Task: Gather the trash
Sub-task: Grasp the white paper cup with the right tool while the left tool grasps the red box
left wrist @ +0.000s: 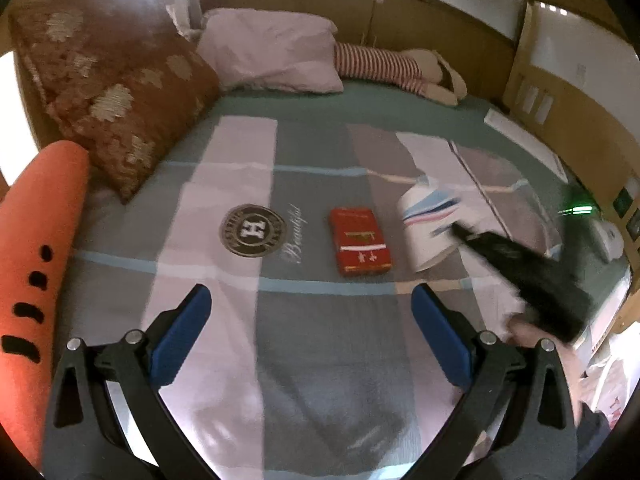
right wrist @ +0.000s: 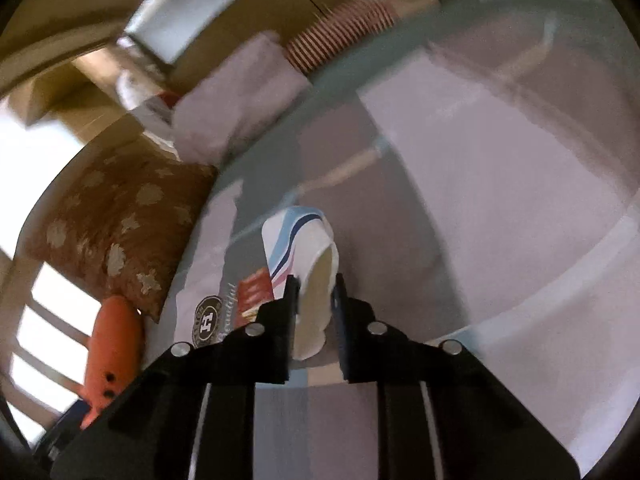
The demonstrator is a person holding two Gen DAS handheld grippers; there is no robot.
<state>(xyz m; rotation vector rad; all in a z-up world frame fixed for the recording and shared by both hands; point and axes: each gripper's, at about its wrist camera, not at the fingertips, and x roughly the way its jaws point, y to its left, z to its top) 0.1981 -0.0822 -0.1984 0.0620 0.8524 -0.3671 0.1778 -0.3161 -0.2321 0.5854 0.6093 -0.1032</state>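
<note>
The bedsheet [left wrist: 248,184] carries a round badge [left wrist: 253,230] with a large "H" and the script word "Beautiful" [left wrist: 295,234].

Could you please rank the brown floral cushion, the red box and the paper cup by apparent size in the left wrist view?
1. brown floral cushion, clearly largest.
2-3. paper cup and red box: look alike, and the cup is blurred, so unranked.

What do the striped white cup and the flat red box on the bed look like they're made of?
Striped white cup: probably thin paper, matte; its rim is squashed oval between the right claw pads. Flat red box: likely printed cardboard with a slight sheen and crisp edges.
</note>
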